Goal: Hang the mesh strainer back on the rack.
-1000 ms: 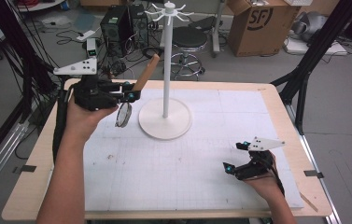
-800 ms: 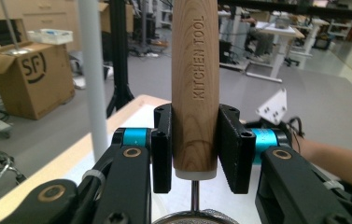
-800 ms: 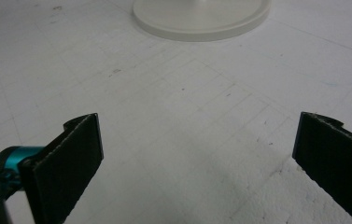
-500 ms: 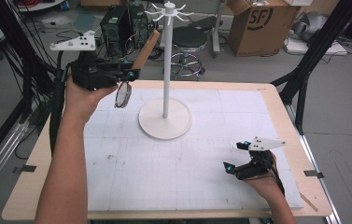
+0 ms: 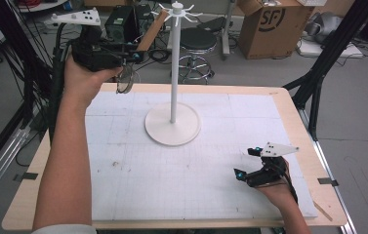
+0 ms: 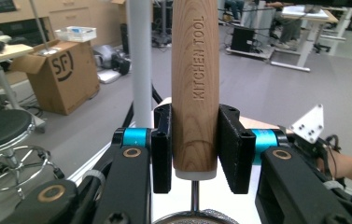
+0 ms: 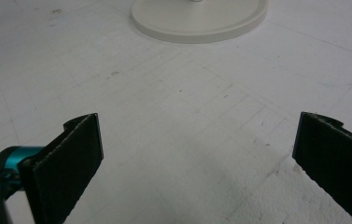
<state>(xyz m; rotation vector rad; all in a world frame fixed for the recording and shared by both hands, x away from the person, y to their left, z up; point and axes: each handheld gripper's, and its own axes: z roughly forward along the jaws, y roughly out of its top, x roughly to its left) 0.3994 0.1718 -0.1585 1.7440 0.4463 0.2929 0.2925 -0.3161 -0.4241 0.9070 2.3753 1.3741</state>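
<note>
Height is what changed: the left gripper (image 5: pixel 132 55), jaws clamped on the wooden handle (image 6: pixel 195 88) of a small strainer (image 5: pixel 125 81), has risen toward the rack's hooks (image 5: pixel 177 10) at two o'clock, while the right gripper (image 5: pixel 245 162) stays resting on the white mat (image 5: pixel 196 175), jaws spread wide.

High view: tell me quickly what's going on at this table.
A person works with a claw in each hand. The left claw is shut on the wooden handle of a small strainer, stamped KITCHEN TOOL, and holds it raised near the top of the white hook stand, its mesh bowl hanging below. It is not on a hook yet. The right claw rests open on the white mat near the table's right front corner, holding nothing.
</note>
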